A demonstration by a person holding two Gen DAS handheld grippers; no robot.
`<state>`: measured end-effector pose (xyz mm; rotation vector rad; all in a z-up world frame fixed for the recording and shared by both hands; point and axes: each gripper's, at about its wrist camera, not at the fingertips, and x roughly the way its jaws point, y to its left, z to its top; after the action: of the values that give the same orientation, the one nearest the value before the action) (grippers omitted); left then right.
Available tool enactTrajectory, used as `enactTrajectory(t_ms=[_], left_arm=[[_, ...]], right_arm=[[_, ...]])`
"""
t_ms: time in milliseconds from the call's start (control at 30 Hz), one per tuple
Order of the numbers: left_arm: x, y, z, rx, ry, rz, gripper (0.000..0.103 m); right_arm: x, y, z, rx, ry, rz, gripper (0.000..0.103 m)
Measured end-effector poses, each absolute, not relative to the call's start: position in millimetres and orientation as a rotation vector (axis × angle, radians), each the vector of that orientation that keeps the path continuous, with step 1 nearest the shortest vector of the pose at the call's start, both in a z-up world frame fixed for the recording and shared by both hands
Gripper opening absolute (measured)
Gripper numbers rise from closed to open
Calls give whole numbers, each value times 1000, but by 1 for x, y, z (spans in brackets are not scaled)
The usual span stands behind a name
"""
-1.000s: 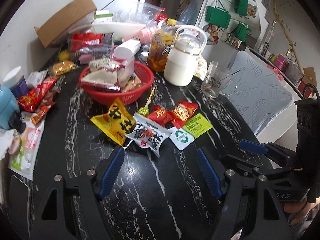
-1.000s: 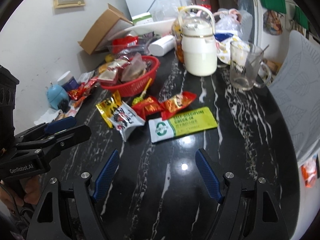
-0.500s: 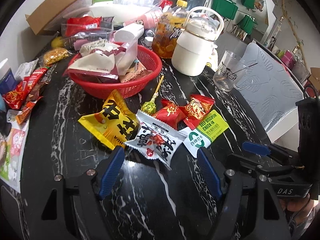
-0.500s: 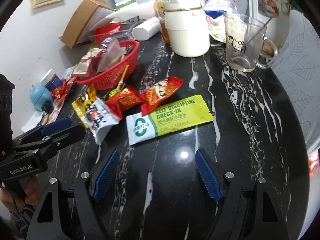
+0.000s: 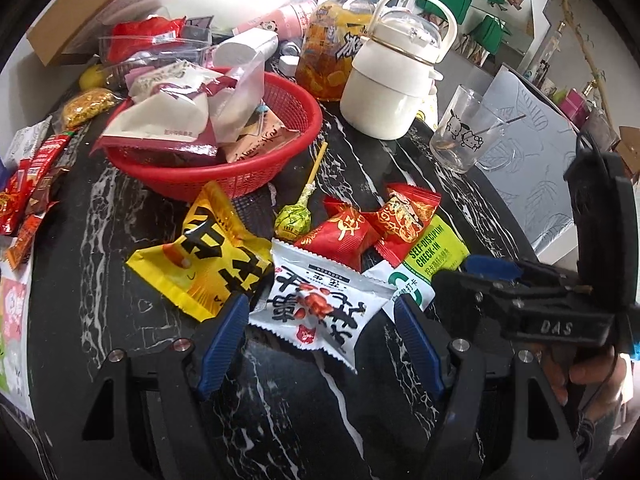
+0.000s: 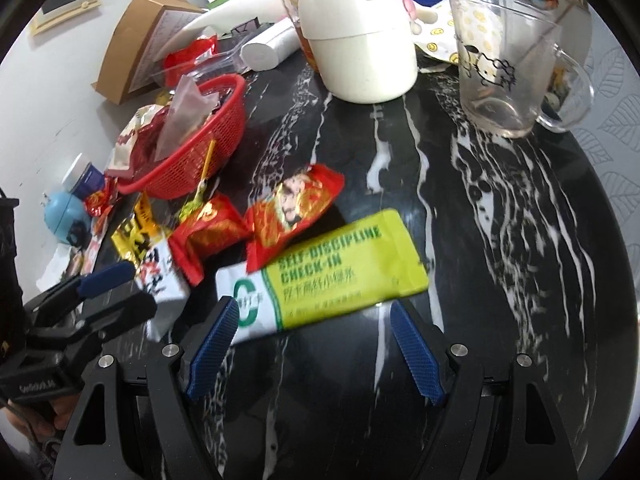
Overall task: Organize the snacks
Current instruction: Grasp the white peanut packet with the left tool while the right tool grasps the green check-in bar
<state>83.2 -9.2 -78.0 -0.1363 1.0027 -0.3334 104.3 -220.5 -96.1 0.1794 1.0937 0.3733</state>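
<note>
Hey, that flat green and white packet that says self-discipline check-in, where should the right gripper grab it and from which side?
Take the green packet across its short width, coming in low from its near long edge with the right gripper. It lies flat, its far edge tucked under a red snack, so the near green half is freest.

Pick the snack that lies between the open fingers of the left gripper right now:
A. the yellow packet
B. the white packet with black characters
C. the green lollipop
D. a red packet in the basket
B: in the left wrist view the white packet sits between the spread blue pads of the left gripper, with the yellow packet off to the side and the lollipop farther ahead.
</note>
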Motion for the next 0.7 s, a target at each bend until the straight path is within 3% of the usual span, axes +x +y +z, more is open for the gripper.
enactTrajectory(t_ms=[267,400,567,633,700], left_arm=[[85,-11,-79,-124,1006,-359,74],[85,-7,-80,-154,1006,-372,74],[84,-4,-80,-157,1000,-378,74],[83,-5,-80,-150,998,-378,74],[82,-6,-80,-137,996,-380,74]], right_arm=[[127,-208,-97,106,1093,368,79],[131,-195,-99,44,1094,352,86],[125,-181,-103,-63,1073,319,87],[119,-177,-104,-101,1063,299,84],[114,-176,-105,-143,1044,270,74]])
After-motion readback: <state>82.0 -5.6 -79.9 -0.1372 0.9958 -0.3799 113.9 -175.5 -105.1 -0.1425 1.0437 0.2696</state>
